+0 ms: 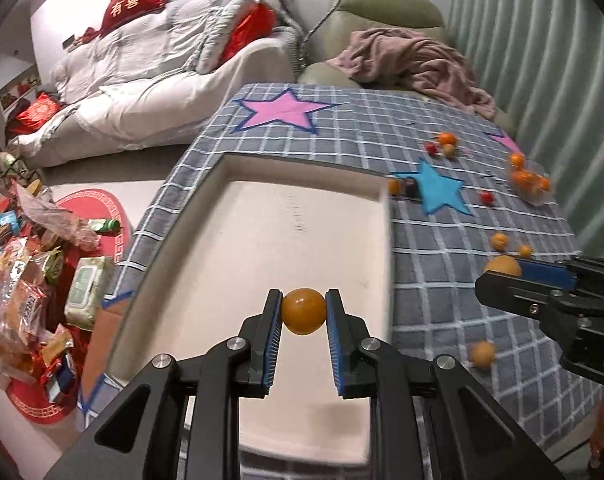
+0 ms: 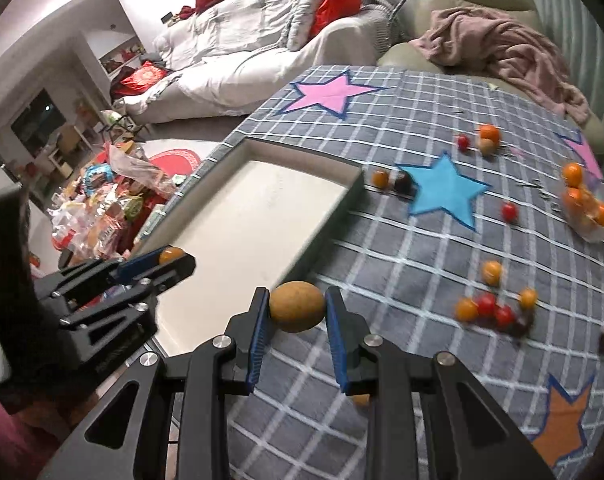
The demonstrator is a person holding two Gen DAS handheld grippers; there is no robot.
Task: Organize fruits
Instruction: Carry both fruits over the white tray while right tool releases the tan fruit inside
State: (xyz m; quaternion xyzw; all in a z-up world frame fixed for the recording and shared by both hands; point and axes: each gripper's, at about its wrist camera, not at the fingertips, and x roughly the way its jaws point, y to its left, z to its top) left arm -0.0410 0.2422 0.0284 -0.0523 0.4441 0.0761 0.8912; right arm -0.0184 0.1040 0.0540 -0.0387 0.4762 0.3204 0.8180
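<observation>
Squarely between fingers (image 1: 277, 320): orange fruit (image 1: 303, 311)

The white tray (image 1: 302, 216) lies bare inside, open from above, with only its low wall (image 2: 333, 216) to clear. Toward the checked cloth's (image 2: 381, 264) right edge, scattered small fruits (image 2: 491, 310) and a clear fruit container (image 2: 589, 208) crowd the way.

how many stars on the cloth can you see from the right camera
4: a pink star at the far edge, a blue star mid-cloth, a pink one cut off far right, an orange star near right. Others may lie out of view.
</observation>
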